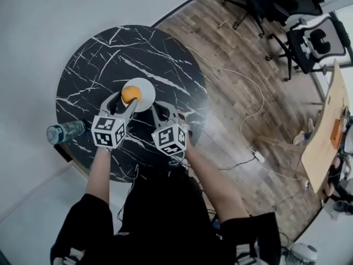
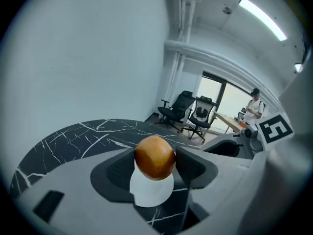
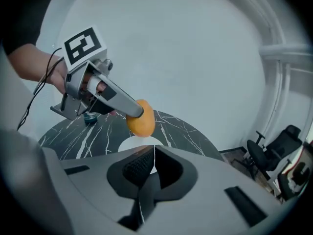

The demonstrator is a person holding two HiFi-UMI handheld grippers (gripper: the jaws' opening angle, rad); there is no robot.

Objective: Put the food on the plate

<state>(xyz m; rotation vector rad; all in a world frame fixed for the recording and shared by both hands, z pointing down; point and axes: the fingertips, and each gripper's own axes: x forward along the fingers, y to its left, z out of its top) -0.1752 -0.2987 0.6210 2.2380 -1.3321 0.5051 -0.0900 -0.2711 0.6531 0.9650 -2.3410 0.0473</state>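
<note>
left gripper [image 2: 155, 161] had its fingers gripping the orange food [image 1: 130, 94] mid-body above the plate [image 1: 147, 88], right gripper [image 3: 150, 168] fingers were shut, empty; seemed light, smooth, bruisable

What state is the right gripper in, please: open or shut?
Shut: the jaws of the right gripper meet in its own view, with nothing between them.

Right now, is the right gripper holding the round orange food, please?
No, the right gripper is shut, empty; the left gripper holds the round orange food.
</note>
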